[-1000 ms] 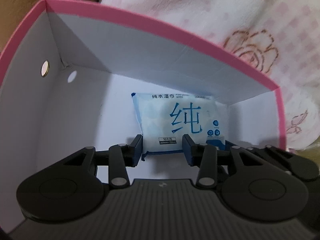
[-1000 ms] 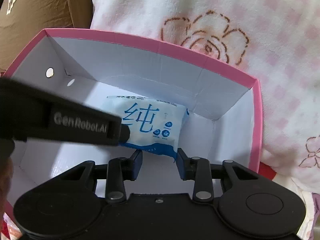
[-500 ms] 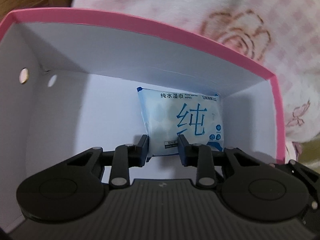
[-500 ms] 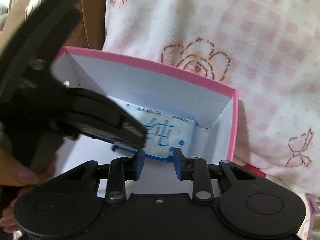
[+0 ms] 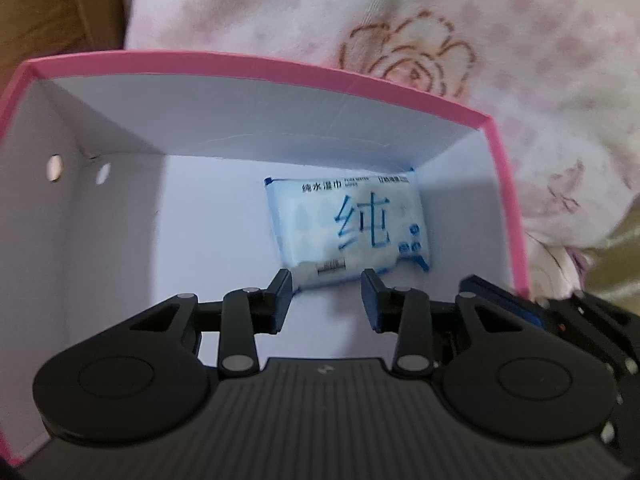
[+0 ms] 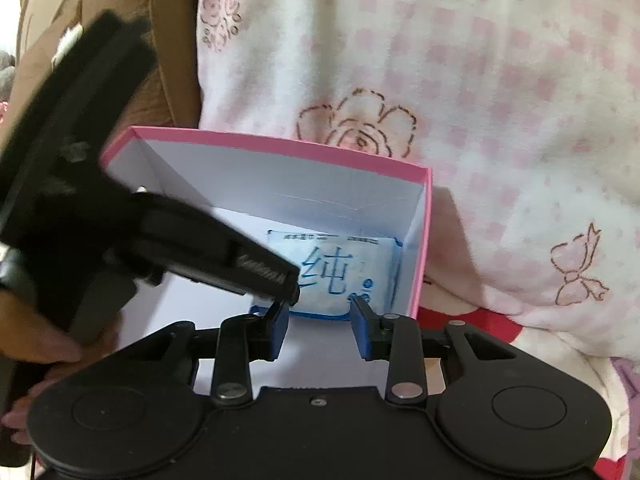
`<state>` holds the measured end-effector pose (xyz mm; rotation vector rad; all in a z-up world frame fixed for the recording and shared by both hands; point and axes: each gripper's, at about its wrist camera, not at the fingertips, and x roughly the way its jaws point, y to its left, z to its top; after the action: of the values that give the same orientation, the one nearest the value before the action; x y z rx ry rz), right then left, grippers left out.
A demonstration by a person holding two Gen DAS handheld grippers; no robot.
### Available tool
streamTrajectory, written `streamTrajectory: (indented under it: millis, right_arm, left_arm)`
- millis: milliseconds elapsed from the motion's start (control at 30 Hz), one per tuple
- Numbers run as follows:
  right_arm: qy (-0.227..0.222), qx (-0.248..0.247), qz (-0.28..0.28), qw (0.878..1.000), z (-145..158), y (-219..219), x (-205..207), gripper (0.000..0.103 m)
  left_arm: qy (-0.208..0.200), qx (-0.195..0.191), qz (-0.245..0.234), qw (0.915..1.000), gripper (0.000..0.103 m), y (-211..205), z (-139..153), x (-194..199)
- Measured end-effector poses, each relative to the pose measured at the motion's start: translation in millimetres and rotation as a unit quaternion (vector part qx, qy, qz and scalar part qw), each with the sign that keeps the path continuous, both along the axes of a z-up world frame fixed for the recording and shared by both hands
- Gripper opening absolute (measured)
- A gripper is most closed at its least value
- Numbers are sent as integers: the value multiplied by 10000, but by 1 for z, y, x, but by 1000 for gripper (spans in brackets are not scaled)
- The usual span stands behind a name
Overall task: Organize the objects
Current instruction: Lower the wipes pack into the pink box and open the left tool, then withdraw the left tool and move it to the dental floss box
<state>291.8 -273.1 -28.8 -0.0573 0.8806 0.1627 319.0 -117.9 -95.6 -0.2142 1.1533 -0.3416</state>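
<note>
The wipes pack (image 5: 348,232) lies in the pink box's (image 5: 280,64) far right corner, both my grippers (image 5: 326,300) (image 6: 318,326) released and empty.

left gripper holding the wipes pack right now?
No. The left gripper is open and empty, and the wipes pack lies flat on the pink box floor beyond its fingertips.

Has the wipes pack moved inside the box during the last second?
No. The wipes pack lies flat in the far right corner of the box, as before; only the cameras shifted. Both tongs are open and apart from it.
</note>
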Motion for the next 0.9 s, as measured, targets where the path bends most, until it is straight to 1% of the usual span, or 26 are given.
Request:
streamTrajectory:
  millis: [33,67,100,133,200,267,333,400,500,567,667,800,900]
  right_arm:
    - [1,53,36,10000,1,1,-3,39]
    - [-30,69,75,9999,3,2,-8,39]
    - [-69,52,106,9999,6,3,-12,40]
    - [-93,20,121,9999,9,5,-17,40]
    - [-112,8,145,9998,18,7,-27,40]
    - [-145,20,172,9997,30,9,-40,42]
    - [-202,12,170,9996,40,11,-51,53]
    - [-239,23,67,9997,47,12,-60,58]
    - [-239,276,-141,9992,51,15,-74,58]
    - [-308,317,-103,9990,57,22,-85,58]
    - [-398,387,6,9985,76,32,-104,59]
    - [-497,212,152,9984,97,43,-123,69]
    - [-515,86,268,9983,109,51,-137,70]
  left_arm:
    - [-24,-2,-12,10000,39,1,3,-18]
    - [-43,-7,-39,10000,40,6,11,-11]
    - [-70,-16,-75,9999,41,12,18,-17]
    - [-92,-30,-91,9999,42,7,32,-12]
    - [-164,-63,-131,9998,44,18,47,-15]
    - [-222,-114,-142,9996,44,33,69,-30]
    - [-278,-119,-167,9994,44,43,87,-45]
    - [-357,33,-209,9991,44,49,99,-62]
    - [-347,120,-241,9990,45,61,113,-85]
    - [-316,122,-216,9992,45,69,123,-98]
    - [-479,128,-228,9985,48,80,143,-118]
    - [-724,142,-240,9970,53,93,173,-147]
    - [-781,84,-242,9966,57,102,184,-162]
